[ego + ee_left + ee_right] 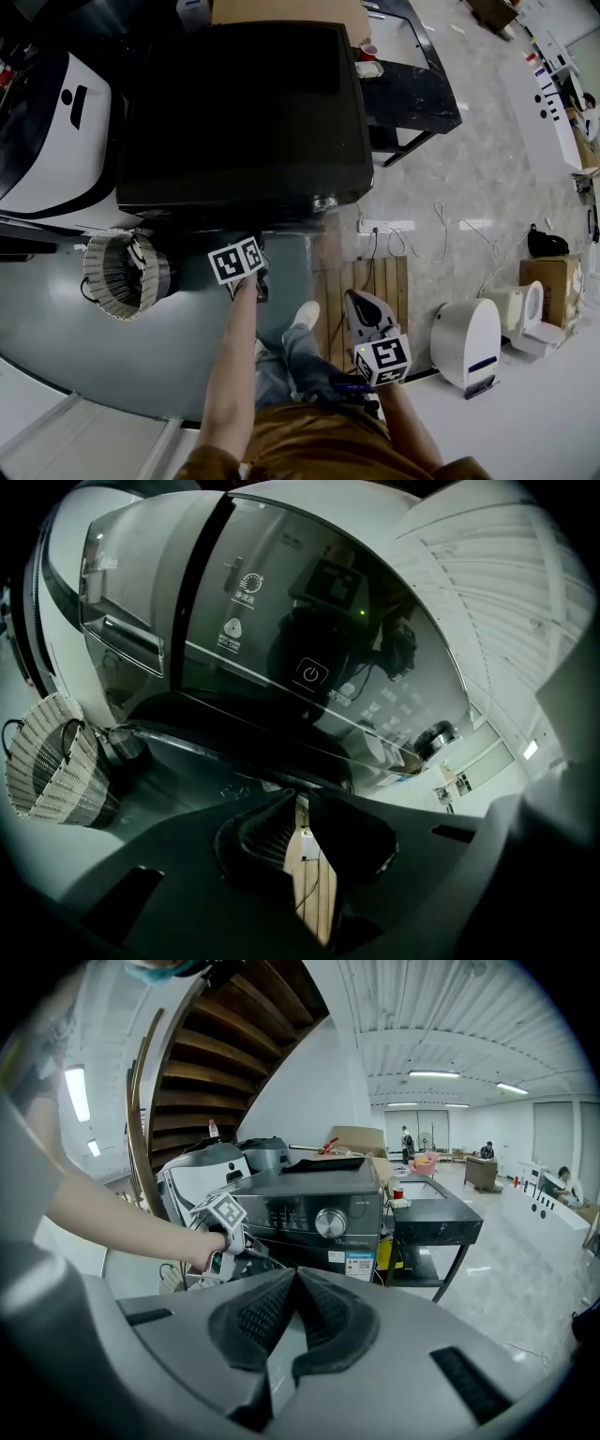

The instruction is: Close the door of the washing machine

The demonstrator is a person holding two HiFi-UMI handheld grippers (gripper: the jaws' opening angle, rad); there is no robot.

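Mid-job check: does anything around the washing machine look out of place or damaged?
Nothing spilled or broken. Only a power strip with loose white cables sprawls on the floor right of the washing machine, beside the wooden pallet.

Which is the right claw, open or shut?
Shut: the right claw has its pads meeting at the tips, with nothing between them.

The washing machine [309,1208] is a dark grey front-loader with a silver knob and a label on its front, standing at the far middle. Its dark, glossy door [225,752] sits low on the near face (ajar or shut, unclear), its curved rim below the control panel.
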